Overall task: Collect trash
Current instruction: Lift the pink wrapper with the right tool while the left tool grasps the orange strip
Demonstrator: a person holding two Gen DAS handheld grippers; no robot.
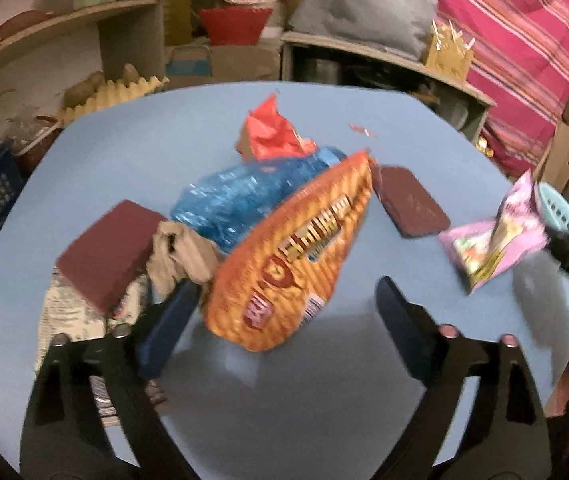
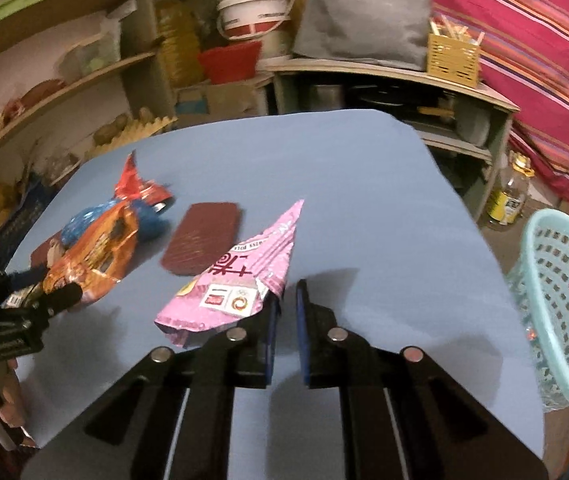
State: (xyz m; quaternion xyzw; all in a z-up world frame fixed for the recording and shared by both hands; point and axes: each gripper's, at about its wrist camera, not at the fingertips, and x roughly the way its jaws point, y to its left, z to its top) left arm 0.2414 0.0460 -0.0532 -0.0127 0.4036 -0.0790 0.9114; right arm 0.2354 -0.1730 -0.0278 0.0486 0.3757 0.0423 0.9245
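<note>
Step in hand: carrying one piece of trash to the bin while the other hand lines up the next. Right gripper [image 2: 284,300] is pinched nearly shut on a corner of the pink wrapper [image 2: 240,276], which hangs out to the left of the fingers, lifted off the blue table [image 2: 364,200]. The pale blue mesh basket [image 2: 564,304] stands off the table's right edge, near but not yet under the wrapper. Next move, as I judge it: swing right until the wrapper is over the basket's mouth, then release; a flimsy foil could cling to a pad. Left gripper [image 1: 284,312] is wide apart, nothing pressed between its pads, pointing steeply down at the orange snack bag [image 1: 292,260], whose lower end lies between the fingers. Behind that bag are a crumpled blue bag [image 1: 236,196] and a red wrapper [image 1: 272,132]. Left needs to drop and close on the bag's edge. Both grippers tilt down at the table; a hand [image 2: 4,400] shows under the left tool.
</note>
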